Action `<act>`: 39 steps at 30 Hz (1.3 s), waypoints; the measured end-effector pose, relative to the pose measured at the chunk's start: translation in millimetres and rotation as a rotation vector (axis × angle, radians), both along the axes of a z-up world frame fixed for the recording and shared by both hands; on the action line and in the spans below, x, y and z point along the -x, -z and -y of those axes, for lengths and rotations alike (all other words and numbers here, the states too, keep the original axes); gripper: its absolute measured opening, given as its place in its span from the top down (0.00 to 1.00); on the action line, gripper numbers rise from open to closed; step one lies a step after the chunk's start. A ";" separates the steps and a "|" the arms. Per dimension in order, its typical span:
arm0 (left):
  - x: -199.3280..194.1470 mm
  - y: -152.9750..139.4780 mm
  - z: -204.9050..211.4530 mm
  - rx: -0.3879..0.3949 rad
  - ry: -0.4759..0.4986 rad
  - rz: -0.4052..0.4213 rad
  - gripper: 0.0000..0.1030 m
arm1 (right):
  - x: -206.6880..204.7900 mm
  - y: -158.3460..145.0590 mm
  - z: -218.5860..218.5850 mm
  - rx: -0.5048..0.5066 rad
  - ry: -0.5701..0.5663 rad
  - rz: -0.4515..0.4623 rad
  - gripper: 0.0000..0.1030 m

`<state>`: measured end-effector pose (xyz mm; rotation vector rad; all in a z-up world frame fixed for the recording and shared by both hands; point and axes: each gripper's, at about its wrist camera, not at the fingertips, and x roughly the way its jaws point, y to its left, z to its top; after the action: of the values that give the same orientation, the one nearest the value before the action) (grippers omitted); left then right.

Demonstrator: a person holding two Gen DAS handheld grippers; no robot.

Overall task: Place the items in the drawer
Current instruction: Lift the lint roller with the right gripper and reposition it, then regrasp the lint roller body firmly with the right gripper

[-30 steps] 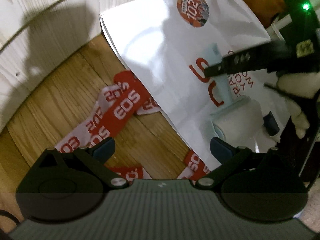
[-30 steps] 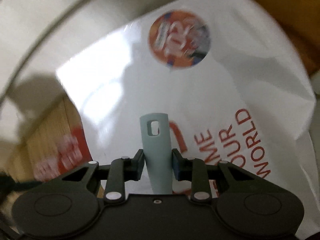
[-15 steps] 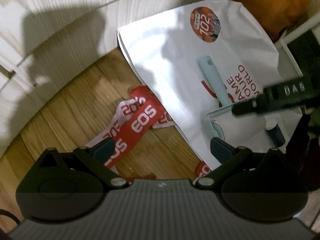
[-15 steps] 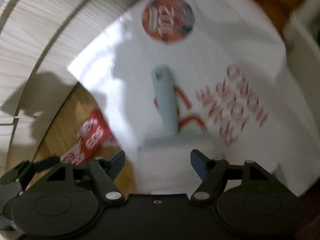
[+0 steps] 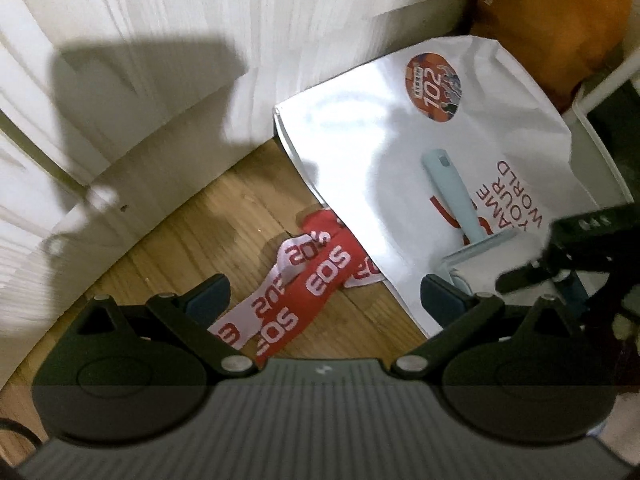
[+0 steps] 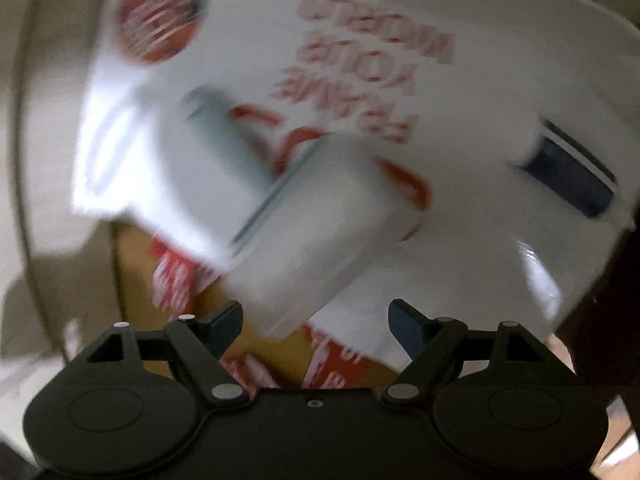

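Observation:
A lint roller [image 5: 456, 196] with a pale blue handle and white roll lies on a white printed bag [image 5: 360, 152] inside the wooden drawer [image 5: 192, 236]; it also shows, blurred, in the right wrist view [image 6: 304, 216]. A red and white lanyard [image 5: 316, 280] lies on the drawer floor beside the bag. My left gripper [image 5: 324, 300] is open and empty above the lanyard. My right gripper [image 6: 316, 316] is open and empty, just behind the roller; part of it shows at the right edge of the left wrist view [image 5: 568, 252].
A dark blue and white cylinder [image 6: 568, 168] lies on the bag's right side. The drawer's pale wood-grain wall [image 5: 160, 60] curves along the left and back. An orange object [image 5: 552, 20] sits at the back right, next to a white box edge [image 5: 596, 136].
My right gripper opened and let go of the lint roller's handle, then pulled back and swung right. The roller now lies on the bag. My left gripper rose and drew back.

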<state>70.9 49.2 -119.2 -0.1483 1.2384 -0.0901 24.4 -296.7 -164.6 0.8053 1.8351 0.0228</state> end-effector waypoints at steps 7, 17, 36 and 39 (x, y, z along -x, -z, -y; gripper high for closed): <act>5.0 0.2 -0.8 0.006 -0.010 -0.001 0.00 | -22.9 3.7 23.2 0.031 0.154 0.032 0.18; 6.7 0.2 3.1 0.002 0.001 0.001 0.00 | -49.3 -2.2 -7.3 0.147 -0.100 0.148 0.17; 5.9 -0.2 -2.6 -0.003 -0.012 -0.003 0.00 | -72.7 11.4 -66.3 0.186 -0.474 0.284 0.11; 4.9 -1.5 -6.9 0.015 -0.018 -0.004 0.00 | -71.0 5.2 -74.5 0.188 -0.538 0.308 0.11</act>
<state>66.0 56.0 -117.8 -0.1731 1.2400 -0.0835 95.4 -222.2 -169.8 0.1489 1.6776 0.2976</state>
